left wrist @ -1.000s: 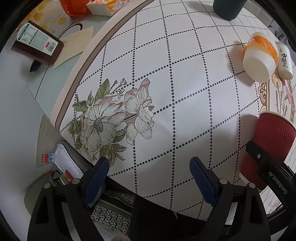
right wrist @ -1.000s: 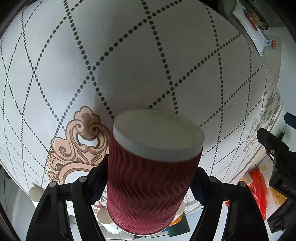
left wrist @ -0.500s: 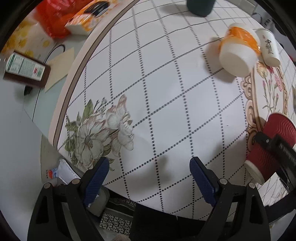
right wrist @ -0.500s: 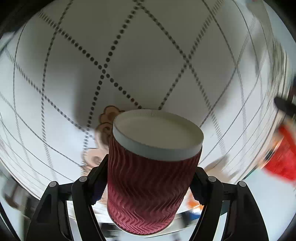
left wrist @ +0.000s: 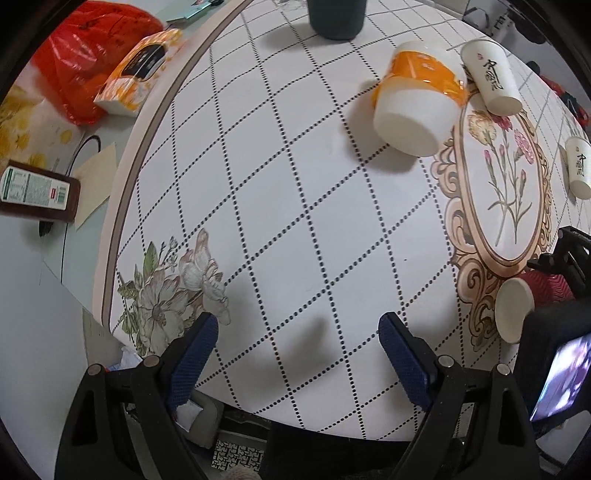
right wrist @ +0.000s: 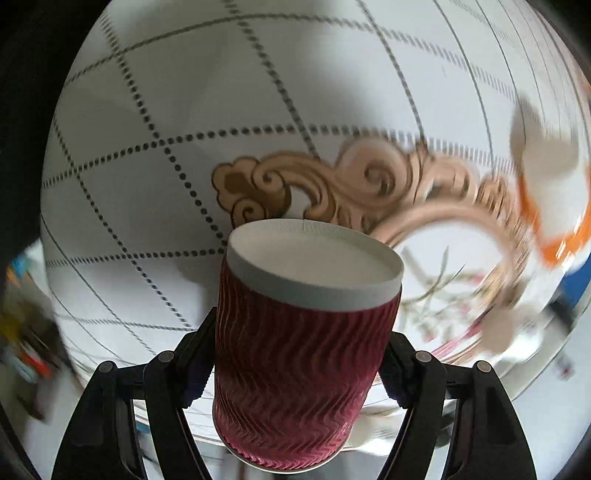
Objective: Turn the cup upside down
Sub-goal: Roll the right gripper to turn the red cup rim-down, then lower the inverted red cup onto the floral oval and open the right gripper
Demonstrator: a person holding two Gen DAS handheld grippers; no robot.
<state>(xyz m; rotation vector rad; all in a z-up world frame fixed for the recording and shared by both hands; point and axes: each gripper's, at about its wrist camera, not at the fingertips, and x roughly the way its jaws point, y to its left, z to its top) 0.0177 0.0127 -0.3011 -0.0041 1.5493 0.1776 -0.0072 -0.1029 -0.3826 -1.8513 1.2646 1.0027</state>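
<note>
A dark red ribbed paper cup (right wrist: 299, 350) with a white base is clamped between the jaws of my right gripper (right wrist: 295, 365). Its white bottom points away from the camera toward the table. In the left wrist view the same cup (left wrist: 532, 295) lies sideways in the air at the right edge, base to the left, held by the right gripper (left wrist: 565, 280) above the table. My left gripper (left wrist: 295, 354) is open and empty above the near edge of the table.
The round table (left wrist: 280, 192) has a dotted lattice print and a floral medallion. An orange-and-white cup (left wrist: 417, 99) lies on its side. Two white printed cups (left wrist: 491, 77) (left wrist: 578, 166) lie near it. A dark cup (left wrist: 336, 18) stands at the far edge.
The right gripper has swung the red cup round over the table, from base down to lying sideways in the left wrist view. The left gripper has pulled back and up, still open.
</note>
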